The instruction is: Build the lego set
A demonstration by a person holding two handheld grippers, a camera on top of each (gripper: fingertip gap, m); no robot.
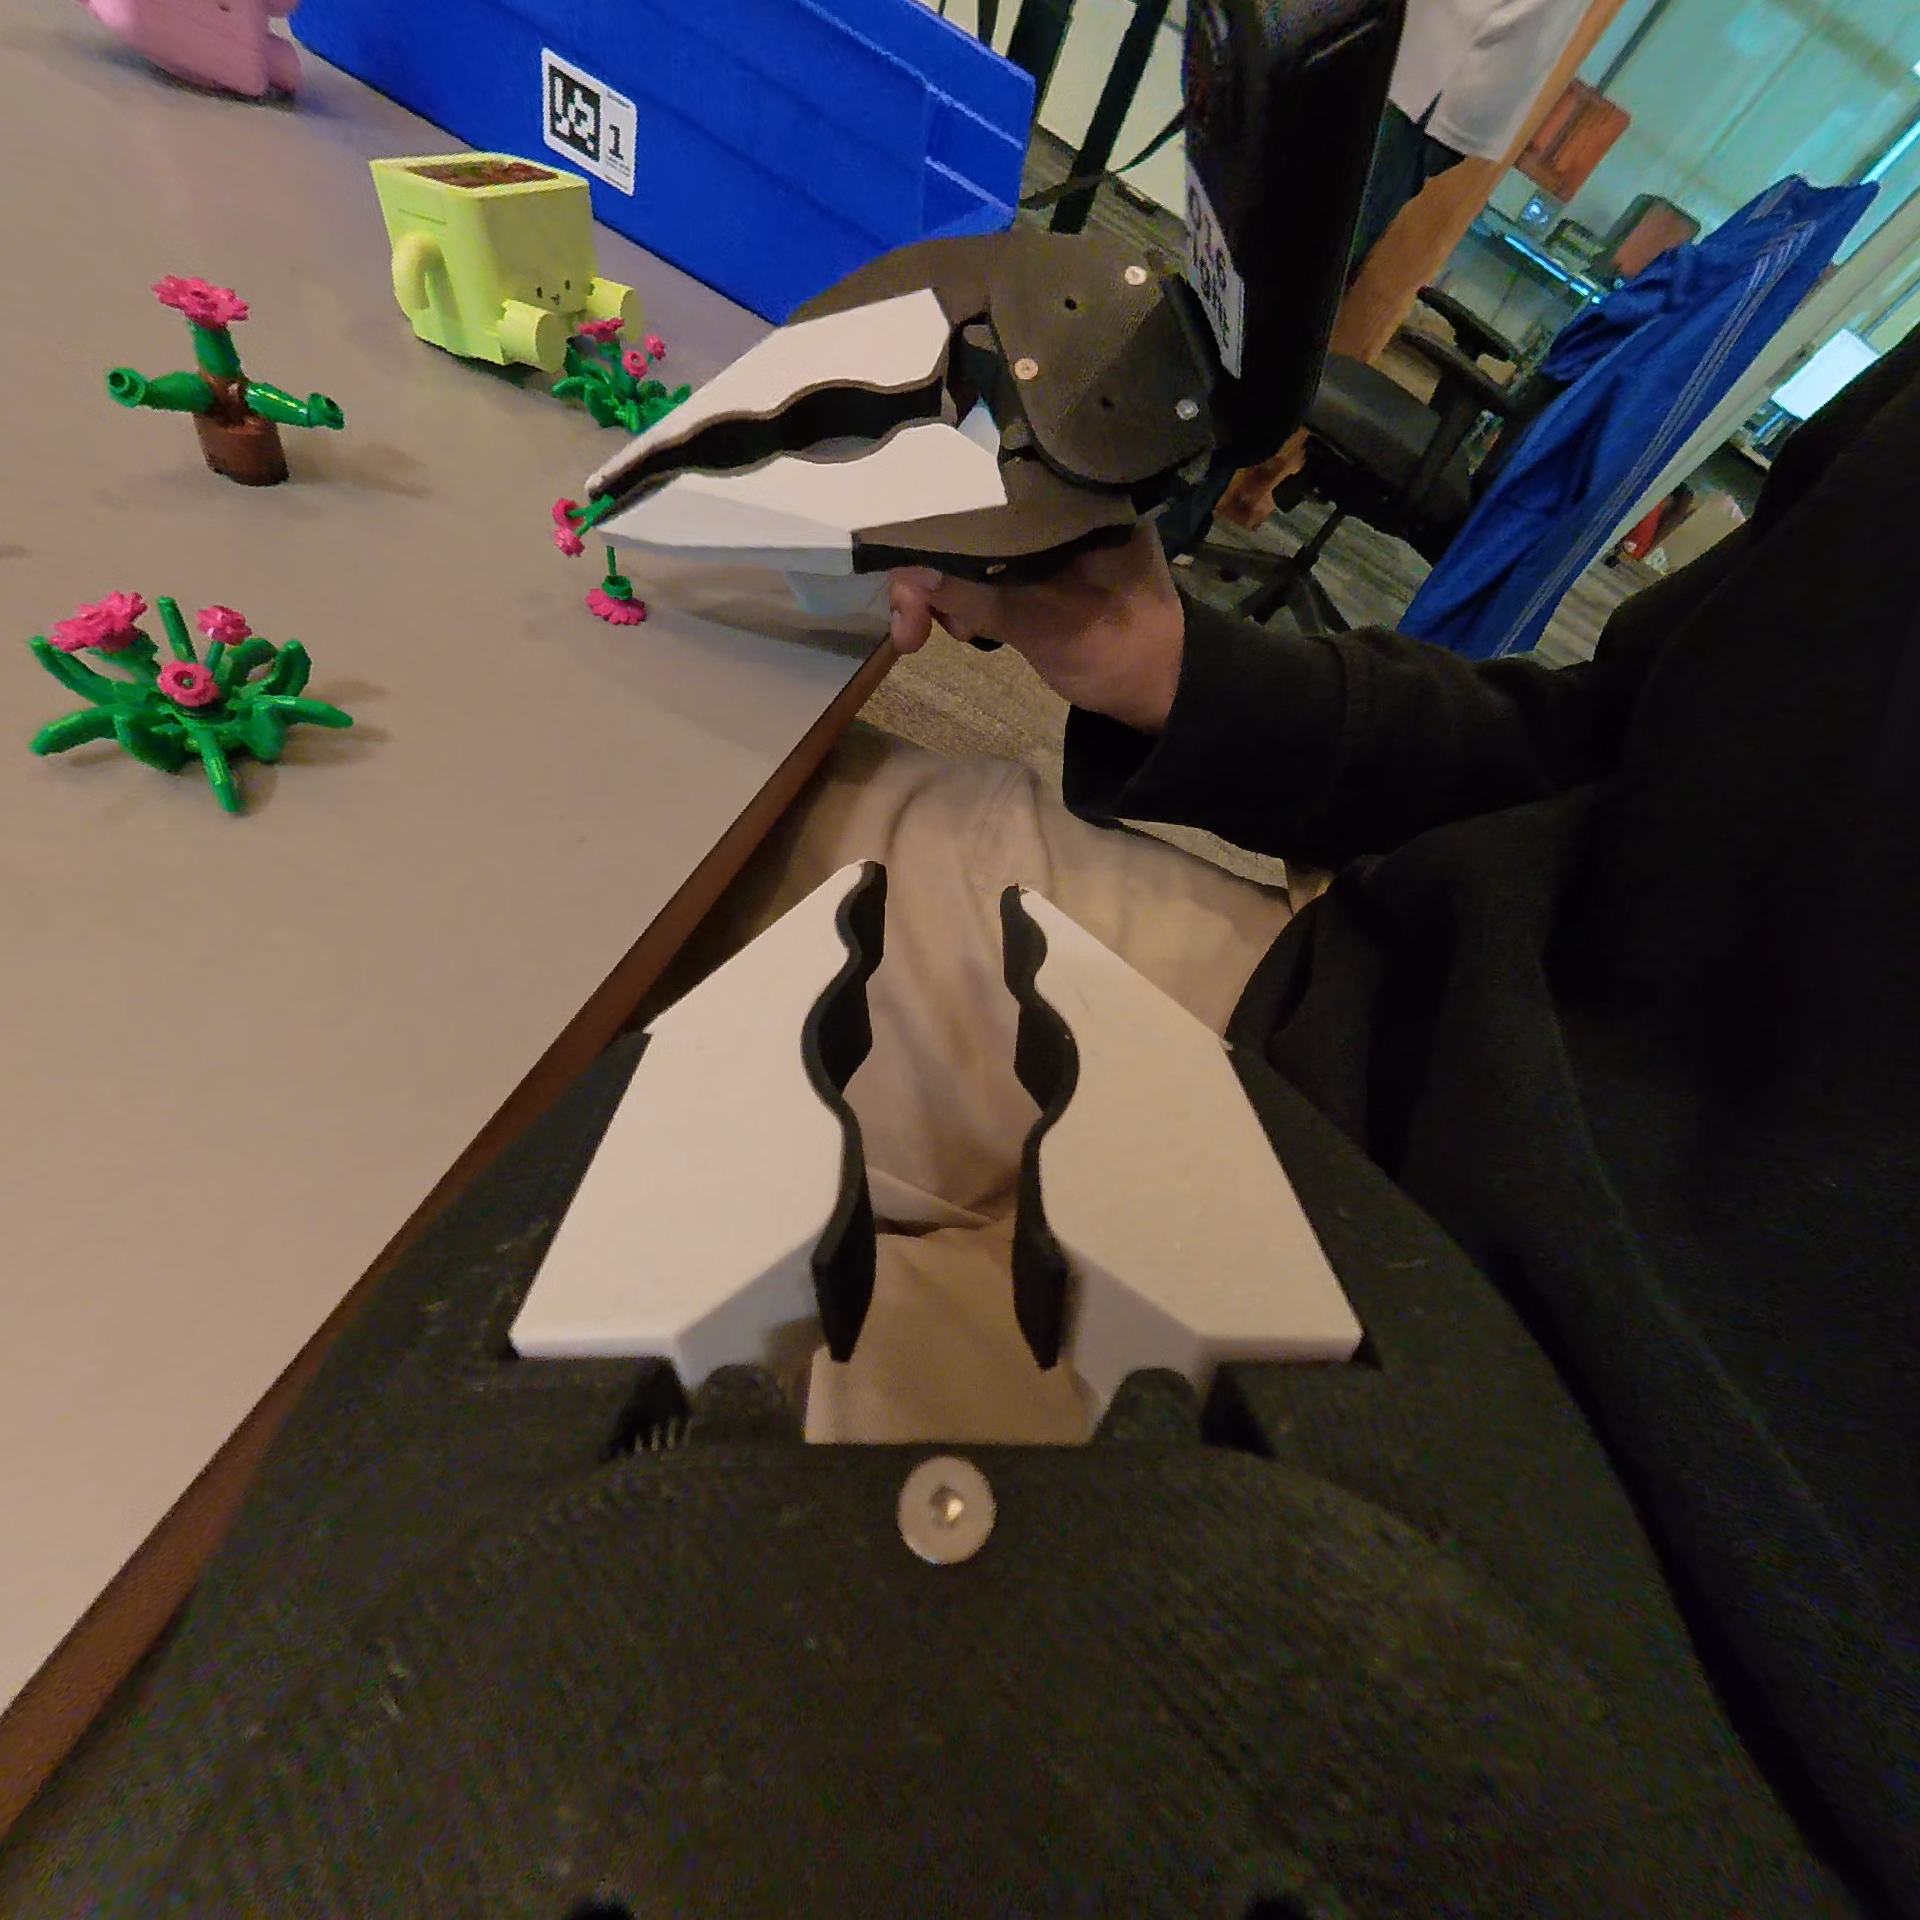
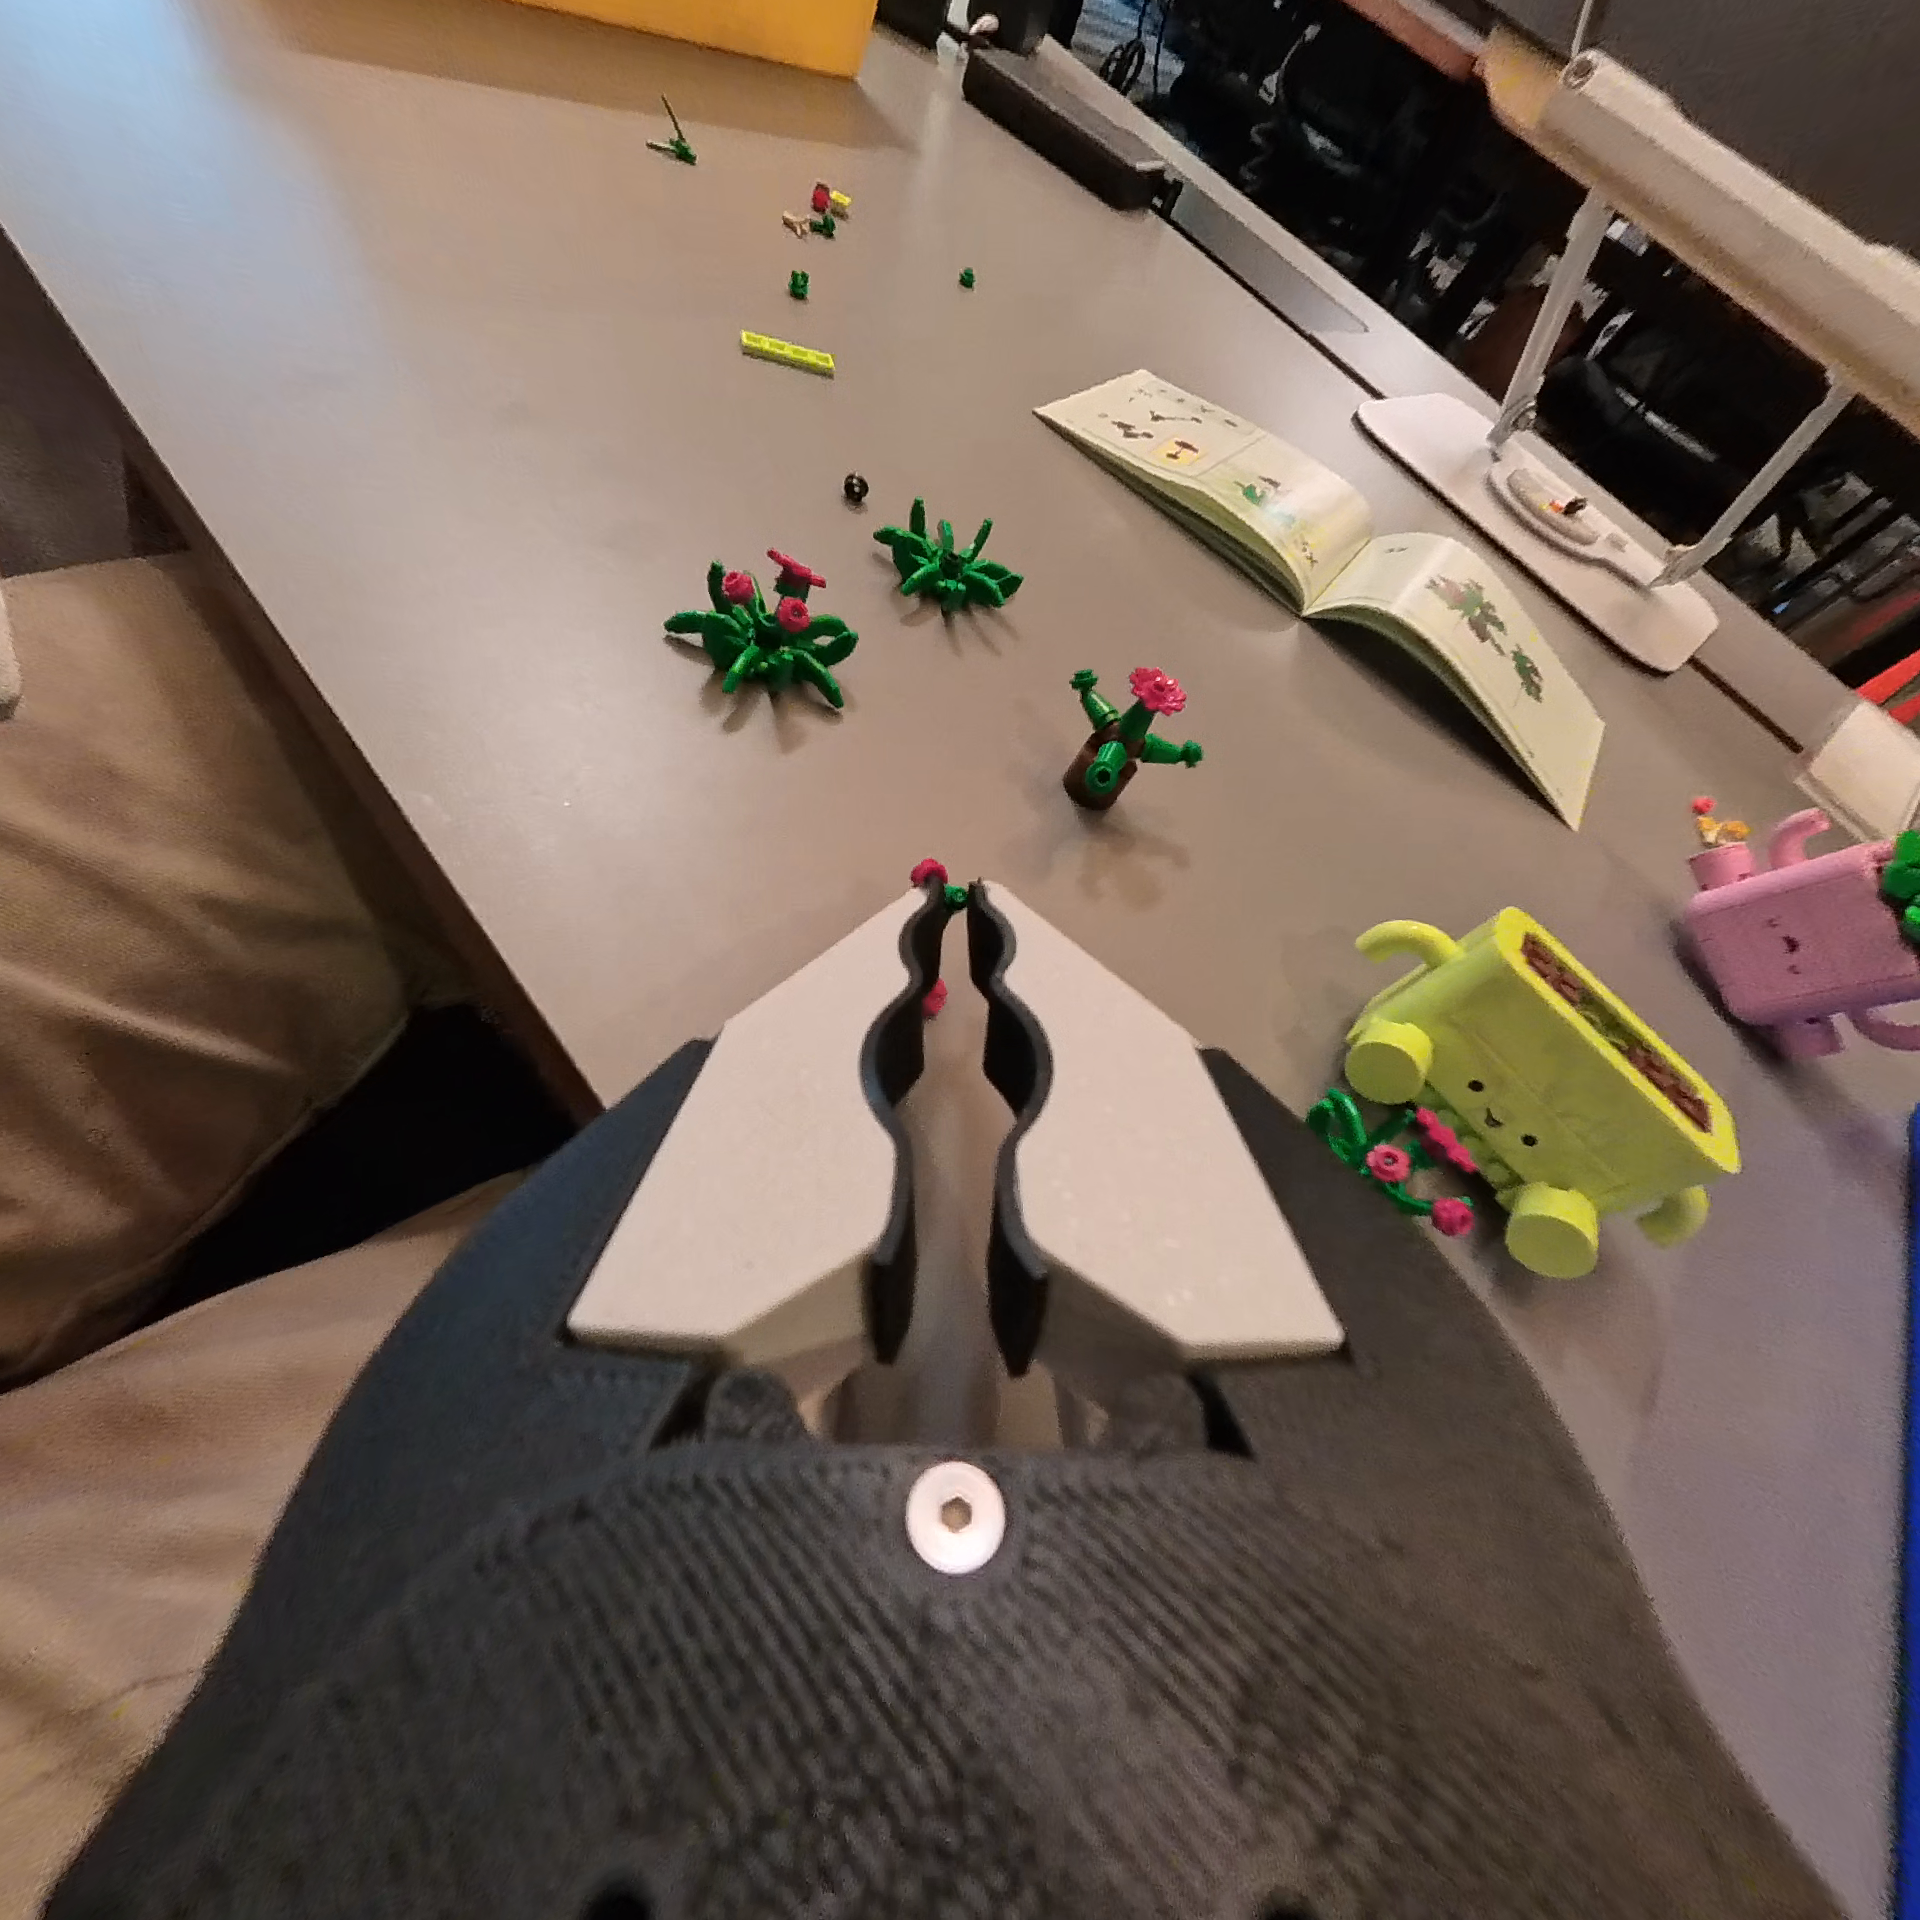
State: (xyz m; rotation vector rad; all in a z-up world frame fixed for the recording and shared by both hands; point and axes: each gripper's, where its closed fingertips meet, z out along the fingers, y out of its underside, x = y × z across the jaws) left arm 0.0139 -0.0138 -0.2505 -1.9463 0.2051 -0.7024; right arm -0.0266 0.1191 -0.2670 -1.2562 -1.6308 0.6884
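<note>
My right gripper is shut at its tips on a small green flower stem with a pink bloom, just above the table. It also shows in the left wrist view, with the stem's pink blooms hanging from its tips over a loose pink flower on the table. My left gripper is open and empty, off the table's edge over the person's lap. A brown-based stem with green branches and one pink flower stands ahead. A lime pot with a face lies to the right.
A leafy green plant with pink flowers and a bare leaf cluster sit mid-table. An open instruction booklet, a lamp base, a pink pot and a blue bin are nearby. Loose pieces lie far off. The tips of one gripper are about 15 cm away from the tips of the other. To the pink pot: right tips about 30 cm, left tips about 40 cm.
</note>
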